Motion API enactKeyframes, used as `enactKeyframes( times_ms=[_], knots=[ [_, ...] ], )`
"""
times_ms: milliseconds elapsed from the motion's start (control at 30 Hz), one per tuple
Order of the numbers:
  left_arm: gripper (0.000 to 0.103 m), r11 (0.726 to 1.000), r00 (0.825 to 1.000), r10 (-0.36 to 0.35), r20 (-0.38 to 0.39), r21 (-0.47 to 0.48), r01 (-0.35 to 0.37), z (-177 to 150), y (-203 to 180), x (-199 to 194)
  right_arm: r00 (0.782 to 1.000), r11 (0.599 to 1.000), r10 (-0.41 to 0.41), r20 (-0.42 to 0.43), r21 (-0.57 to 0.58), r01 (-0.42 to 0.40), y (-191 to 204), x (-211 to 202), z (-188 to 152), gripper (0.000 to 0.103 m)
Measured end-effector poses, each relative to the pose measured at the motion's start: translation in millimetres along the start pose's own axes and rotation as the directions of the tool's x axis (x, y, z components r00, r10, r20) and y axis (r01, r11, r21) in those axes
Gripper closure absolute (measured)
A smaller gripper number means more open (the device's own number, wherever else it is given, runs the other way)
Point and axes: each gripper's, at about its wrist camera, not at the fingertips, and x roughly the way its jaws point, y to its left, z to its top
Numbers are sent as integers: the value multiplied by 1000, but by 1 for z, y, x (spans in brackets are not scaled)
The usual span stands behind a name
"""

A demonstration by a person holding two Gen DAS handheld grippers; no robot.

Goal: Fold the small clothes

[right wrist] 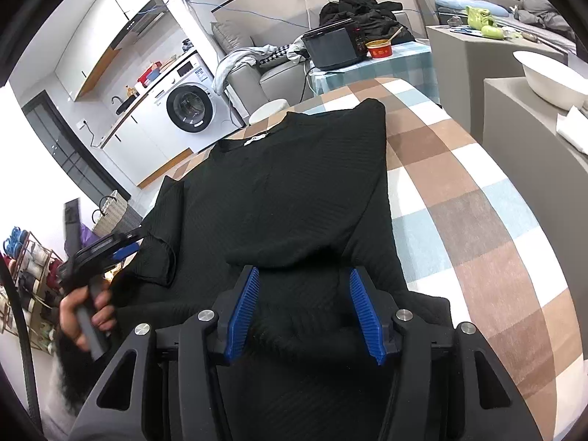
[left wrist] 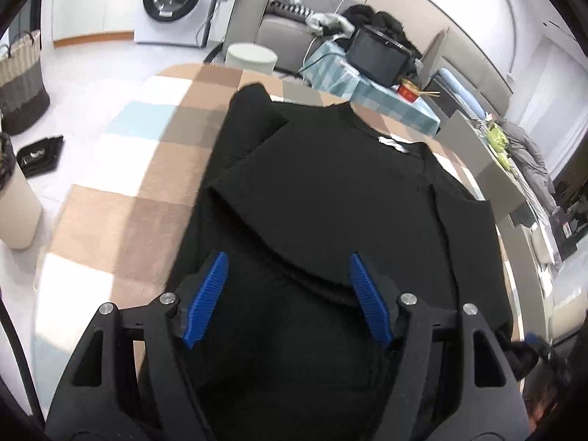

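The black top (right wrist: 294, 198) lies flat on the checked bench (right wrist: 477, 220), its long axis running from collar at upper centre down to both grippers. The right gripper (right wrist: 301, 312) hovers open over the folded-in sleeve end; the left gripper (left wrist: 286, 297) is open, empty, equally near.

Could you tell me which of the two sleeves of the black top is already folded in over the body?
Both sleeves of the black top lie folded over the body; the one on the left gripper side is rumpled, the other flat.
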Motion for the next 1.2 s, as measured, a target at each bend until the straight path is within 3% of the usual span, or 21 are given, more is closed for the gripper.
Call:
enactKeyframes(
  times_ms=[100,133,167,200,333,400,433,500,533,567,633,733,867,1067,1200],
  knots=[
    [43,999,999,29,-27,-21,-30,6,1,22,1000,1000,-8,-3,9,8,-2,0,0,50],
    [63,999,999,48,-11,-11,-48,10,-1,28,1000,1000,-8,-2,12,8,-3,0,0,50],
    [96,999,999,49,-23,8,-49,14,-5,32,1000,1000,-8,-2,14,8,-3,0,0,50],
    [101,999,999,39,-32,20,-38,17,-9,38,1000,1000,-9,-2,15,9,-3,1,0,50],
    [101,995,998,-40,50,89,35,27,-41,25,1000,1000,-17,-6,11,17,-4,1,1,50],
    [101,982,986,-145,85,132,134,29,-65,14,1000,1000,-20,-9,10,20,-4,2,2,50],
    [99,977,982,-167,90,151,152,29,-75,10,1000,1000,-25,-11,9,25,-3,3,2,50],
    [77,968,984,-169,54,198,156,27,-92,7,1000,1000,-27,-9,10,27,-3,2,2,50],
    [48,967,987,-155,48,213,142,25,-95,6,1000,1000,-27,-9,11,27,-3,2,2,50],
    [34,969,989,-129,73,220,110,22,-93,0,1000,1000,-27,-9,12,27,-3,2,2,50],
    [33,971,989,-100,111,227,73,16,-88,-11,1000,1000,-29,-9,5,29,-2,1,2,50],
    [33,980,994,-42,97,196,22,3,-68,-28,999,999,-32,-15,-4,32,-3,1,3,50],
    [33,988,993,46,106,139,-61,-27,-21,-61,998,998,-55,-17,-39,54,-5,-4,6,50],
    [31,978,976,180,125,84,-191,-84,45,-114,993,987,-111,-34,-117,106,-20,-29,-3,27],
    [26,970,964,236,121,21,-241,-129,84,-145,986,984,-136,-95,-129,123,-43,-39,-26,26]
  ],
)
